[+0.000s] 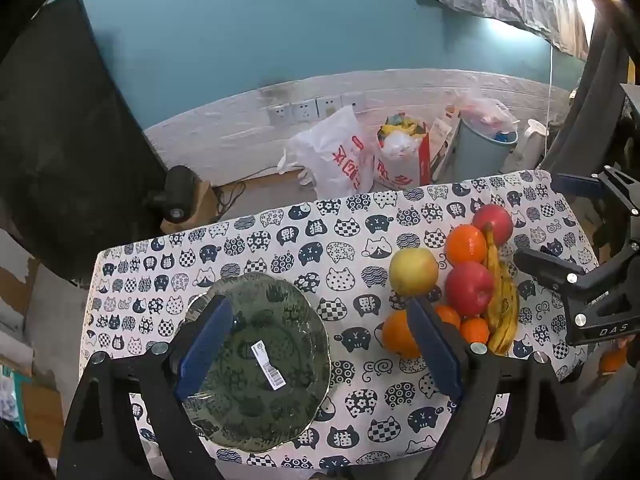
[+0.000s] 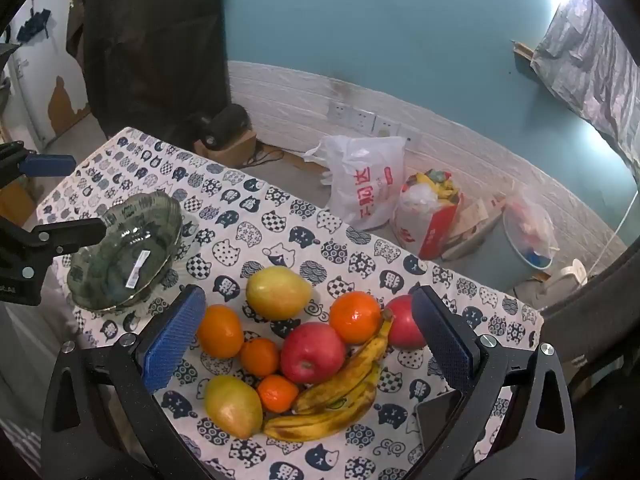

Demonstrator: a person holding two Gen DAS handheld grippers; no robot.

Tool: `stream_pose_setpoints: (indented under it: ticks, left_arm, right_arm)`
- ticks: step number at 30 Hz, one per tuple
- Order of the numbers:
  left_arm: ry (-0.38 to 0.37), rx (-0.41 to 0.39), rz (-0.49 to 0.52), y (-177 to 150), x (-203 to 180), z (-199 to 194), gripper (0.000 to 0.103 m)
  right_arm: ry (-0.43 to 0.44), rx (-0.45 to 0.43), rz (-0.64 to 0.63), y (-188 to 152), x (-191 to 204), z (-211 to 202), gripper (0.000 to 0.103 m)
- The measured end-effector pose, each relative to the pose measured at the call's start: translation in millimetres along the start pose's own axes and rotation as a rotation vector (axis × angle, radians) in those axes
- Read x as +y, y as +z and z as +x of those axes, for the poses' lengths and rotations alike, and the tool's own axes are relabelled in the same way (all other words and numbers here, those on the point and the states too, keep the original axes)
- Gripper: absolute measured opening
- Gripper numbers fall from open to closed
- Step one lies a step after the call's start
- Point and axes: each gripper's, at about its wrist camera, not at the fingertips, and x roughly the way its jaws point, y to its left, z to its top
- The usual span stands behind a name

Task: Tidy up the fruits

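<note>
A green glass plate (image 1: 280, 312) with a white sticker lies on the cat-print tablecloth at the left; it also shows in the right wrist view (image 2: 120, 280). A pile of fruit lies to its right: two yellow-green pears (image 2: 278, 292), red apples (image 2: 312, 354), several oranges (image 2: 354, 316) and spotted bananas (image 2: 340, 400). My left gripper (image 1: 320, 320) is open above the plate's right side, its right finger near the fruit (image 1: 468, 288). My right gripper (image 2: 310, 316) is open above the fruit pile, empty.
The table (image 1: 240, 248) ends at a far edge close behind the fruit. Beyond it on the floor stand plastic bags (image 1: 340, 156), a bin (image 1: 484, 148) and a dark speaker on a box (image 1: 180, 196). A dark phone-like slab (image 2: 436, 412) lies by the bananas.
</note>
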Motion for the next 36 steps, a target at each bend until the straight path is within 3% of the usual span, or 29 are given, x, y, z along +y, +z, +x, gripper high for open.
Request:
stream_pose_setpoints:
  ticks: [36]
  left_arm:
    - [-0.013, 0.030, 0.009, -3.1, -6.8, 4.4, 0.090]
  right_arm:
    - [0.014, 0.008, 0.006, -1.1, -0.9, -5.9, 0.101]
